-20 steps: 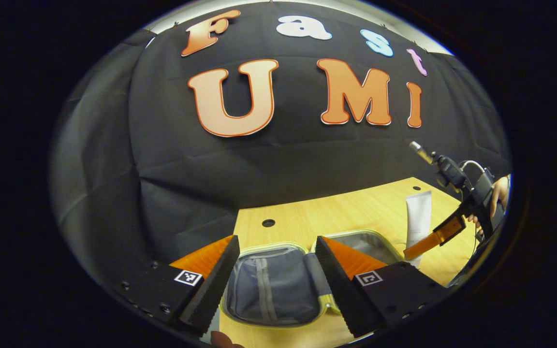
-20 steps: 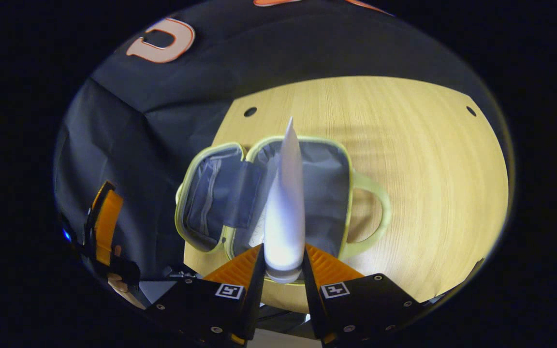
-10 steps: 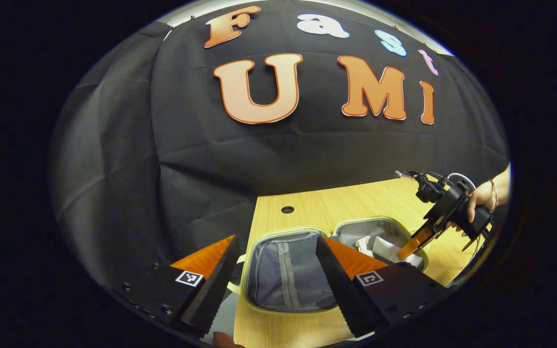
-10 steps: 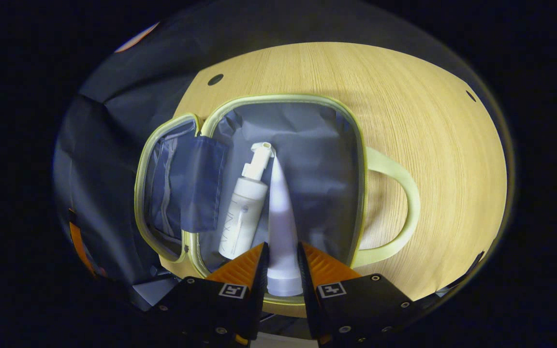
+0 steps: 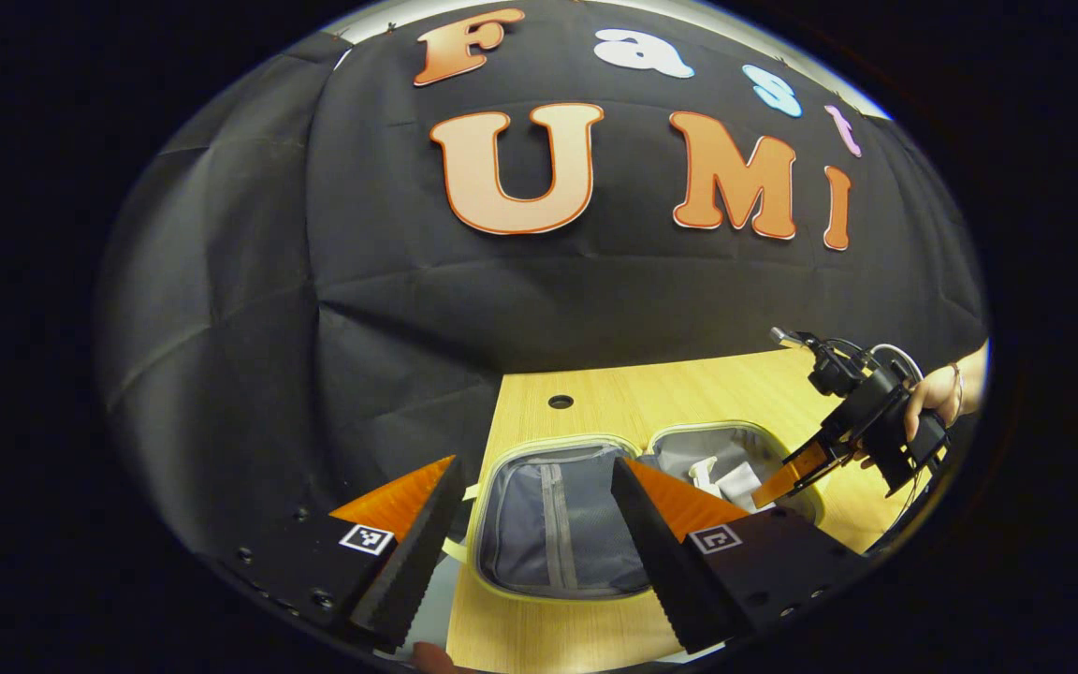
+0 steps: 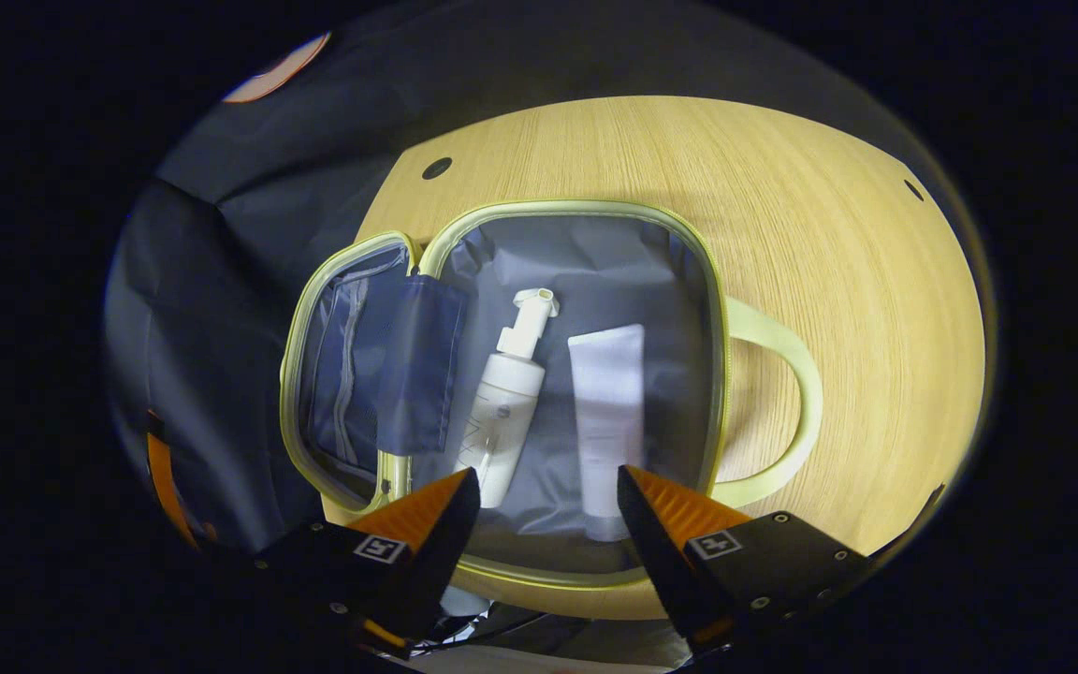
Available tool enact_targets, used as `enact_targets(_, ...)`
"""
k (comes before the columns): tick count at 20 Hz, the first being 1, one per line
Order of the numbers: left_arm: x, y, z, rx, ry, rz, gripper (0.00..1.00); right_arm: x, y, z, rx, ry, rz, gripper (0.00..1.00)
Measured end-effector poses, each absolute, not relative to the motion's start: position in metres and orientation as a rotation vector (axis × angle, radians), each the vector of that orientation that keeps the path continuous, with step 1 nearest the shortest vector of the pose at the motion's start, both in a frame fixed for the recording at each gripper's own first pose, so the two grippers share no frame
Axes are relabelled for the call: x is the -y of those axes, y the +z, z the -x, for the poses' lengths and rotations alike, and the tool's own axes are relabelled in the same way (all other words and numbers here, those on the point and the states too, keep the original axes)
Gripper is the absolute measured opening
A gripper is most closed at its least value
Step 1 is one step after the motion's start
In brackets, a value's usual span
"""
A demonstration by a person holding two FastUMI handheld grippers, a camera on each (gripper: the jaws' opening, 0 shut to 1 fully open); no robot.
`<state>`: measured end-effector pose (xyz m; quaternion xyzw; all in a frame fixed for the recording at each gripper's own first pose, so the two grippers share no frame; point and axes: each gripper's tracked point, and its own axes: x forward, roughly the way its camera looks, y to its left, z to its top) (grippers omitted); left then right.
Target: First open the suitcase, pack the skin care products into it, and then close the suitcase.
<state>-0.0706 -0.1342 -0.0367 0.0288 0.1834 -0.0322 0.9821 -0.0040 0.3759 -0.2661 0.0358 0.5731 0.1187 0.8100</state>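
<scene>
The small suitcase (image 6: 715, 309), yellow-green edged with grey lining, lies open flat on the wooden table (image 6: 857, 281). In its right half a white pump bottle (image 6: 504, 412) and a white tube (image 6: 606, 393) lie side by side. Its lid half (image 6: 352, 374) folds out to the left. My right gripper (image 6: 546, 501) hovers open just above the tube's cap end, holding nothing. In the left gripper view, my left gripper (image 5: 531, 505) stands open before the suitcase's lid half (image 5: 548, 524), and the right gripper (image 5: 787, 473) hangs over the other half (image 5: 735, 459).
A pale handle (image 6: 787, 393) juts from the suitcase's right side. The table has small round holes (image 6: 436, 168) near its far edge, against the black cloth wall (image 5: 408, 328). A hand (image 5: 932, 398) holds the right gripper at the right of the left gripper view.
My right gripper has opened and let go of the white tube, which now lies flat in the suitcase beside the pump bottle. The left gripper has shifted only slightly.
</scene>
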Motion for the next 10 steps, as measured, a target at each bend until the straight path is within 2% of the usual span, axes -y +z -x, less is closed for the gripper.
enact_targets(1,0.126,-0.04,0.072,-0.375,-0.05,-0.055,0.99,-0.377,-0.264,0.006,-1.206,0.265,-0.072,0.95)
enact_targets(7,0.054,-0.076,0.056,-0.44,0.028,0.066,1.0,-0.391,-0.225,0.004,-1.0,0.338,-0.097,0.96)
enact_targets(10,0.024,-0.116,0.037,-0.499,0.003,0.194,0.99,-0.383,-0.214,-0.002,-0.902,0.3,-0.071,0.96)
